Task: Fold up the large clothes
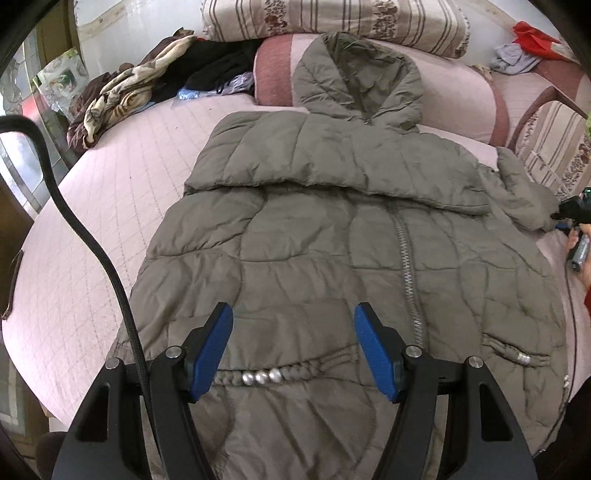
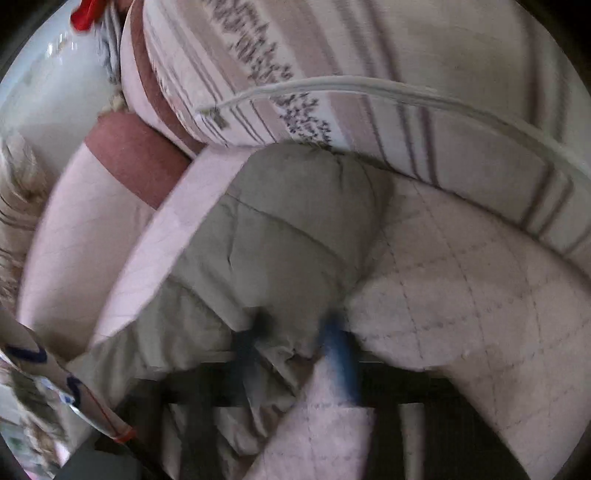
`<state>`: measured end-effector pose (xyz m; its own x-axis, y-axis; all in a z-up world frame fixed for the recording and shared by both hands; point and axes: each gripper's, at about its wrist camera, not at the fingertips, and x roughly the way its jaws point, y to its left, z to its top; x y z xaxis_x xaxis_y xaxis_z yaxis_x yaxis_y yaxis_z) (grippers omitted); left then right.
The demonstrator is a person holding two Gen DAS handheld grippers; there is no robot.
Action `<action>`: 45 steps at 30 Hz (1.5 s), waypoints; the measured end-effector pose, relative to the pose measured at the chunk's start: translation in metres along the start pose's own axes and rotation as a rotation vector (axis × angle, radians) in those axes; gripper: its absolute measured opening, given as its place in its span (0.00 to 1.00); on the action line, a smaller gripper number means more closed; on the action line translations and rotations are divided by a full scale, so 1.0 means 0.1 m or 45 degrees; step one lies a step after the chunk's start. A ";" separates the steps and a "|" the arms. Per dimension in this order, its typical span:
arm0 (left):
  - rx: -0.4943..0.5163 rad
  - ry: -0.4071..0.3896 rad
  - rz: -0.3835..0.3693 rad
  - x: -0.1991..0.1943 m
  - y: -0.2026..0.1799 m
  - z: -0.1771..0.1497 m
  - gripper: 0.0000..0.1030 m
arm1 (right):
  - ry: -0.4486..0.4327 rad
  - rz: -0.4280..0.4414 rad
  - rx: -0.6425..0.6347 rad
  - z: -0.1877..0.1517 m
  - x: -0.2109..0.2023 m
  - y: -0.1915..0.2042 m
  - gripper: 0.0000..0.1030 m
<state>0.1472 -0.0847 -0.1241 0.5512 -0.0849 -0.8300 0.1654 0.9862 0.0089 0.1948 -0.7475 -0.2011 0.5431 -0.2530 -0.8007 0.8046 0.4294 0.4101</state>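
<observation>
An olive-grey puffer jacket (image 1: 314,236) lies front up on the pink quilted bed (image 1: 92,240), hood (image 1: 354,81) toward the pillows. One sleeve (image 1: 332,170) is folded across the chest. My left gripper (image 1: 294,314) hovers open over the jacket's lower front, near a pocket with silver beads (image 1: 260,376), and holds nothing. The other sleeve (image 1: 524,195) sticks out to the right, where my right gripper (image 1: 570,214) meets its end. In the blurred right wrist view that gripper (image 2: 297,328) is shut on the sleeve's cuff (image 2: 295,240), with fabric bunched between the fingers.
A folded striped quilt (image 1: 332,22) and a pink bolster (image 1: 454,99) lie at the head of the bed. Piled clothes (image 1: 147,85) sit at the back left, a red cloth (image 1: 532,37) at the back right. A black cable (image 1: 74,221) hangs on the left. A striped cushion (image 2: 369,74) borders the sleeve.
</observation>
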 end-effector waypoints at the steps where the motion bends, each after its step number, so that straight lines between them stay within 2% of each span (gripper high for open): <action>1: -0.012 0.005 -0.006 0.02 0.04 0.01 0.65 | 0.001 0.004 0.003 0.04 0.00 0.01 0.12; 5: -0.034 -0.012 -0.028 0.05 0.16 0.06 0.65 | -0.048 0.003 -0.083 0.15 -0.31 0.16 0.07; 11: 0.005 -0.090 -0.014 0.06 0.32 0.21 0.65 | -0.237 0.020 -0.292 0.17 -1.21 0.66 0.06; 16: -0.024 -0.169 0.021 0.03 0.57 0.32 0.65 | -0.320 0.171 -0.487 -0.15 -1.93 1.42 0.06; 19: -0.078 -0.208 0.038 0.02 0.78 0.31 0.65 | -0.325 0.279 -0.637 -0.56 -2.26 1.93 0.06; 23: -0.153 -0.204 0.047 0.09 1.03 0.23 0.65 | -0.247 0.410 -0.830 -1.29 -2.40 2.53 0.06; 28: -0.212 -0.167 0.044 0.18 1.21 0.21 0.65 | -0.041 0.498 -1.049 -2.40 -2.08 3.01 0.06; 31: -0.254 -0.169 0.037 0.19 1.32 0.22 0.65 | 0.134 0.527 -1.121 -2.99 -1.74 3.19 0.08; 32: -0.262 -0.168 0.040 0.20 1.34 0.23 0.65 | 0.189 0.521 -1.142 -3.14 -1.58 3.22 0.11; 34: -0.277 -0.165 0.036 0.21 1.39 0.23 0.65 | 0.261 0.464 -1.184 -3.40 -1.31 3.29 0.25; 36: -0.298 -0.155 0.007 0.21 1.43 0.22 0.65 | 0.266 0.424 -1.214 -3.59 -1.21 3.25 0.48; 37: -0.307 -0.151 -0.011 0.21 1.45 0.22 0.65 | 0.253 0.431 -1.228 -3.65 -1.24 3.19 0.53; 39: -0.315 -0.143 -0.053 0.19 1.46 0.21 0.65 | 0.232 0.452 -1.240 -3.67 -1.35 3.06 0.70; 45: -0.264 -0.169 -0.097 0.06 1.30 0.38 0.66 | 0.163 0.506 -1.139 -3.35 -1.80 2.31 0.74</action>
<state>0.2033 0.0374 -0.1069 0.6486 -0.1646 -0.7431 0.0472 0.9831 -0.1766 0.2029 -0.3124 -0.1087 0.6624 0.1248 -0.7387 0.0625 0.9734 0.2205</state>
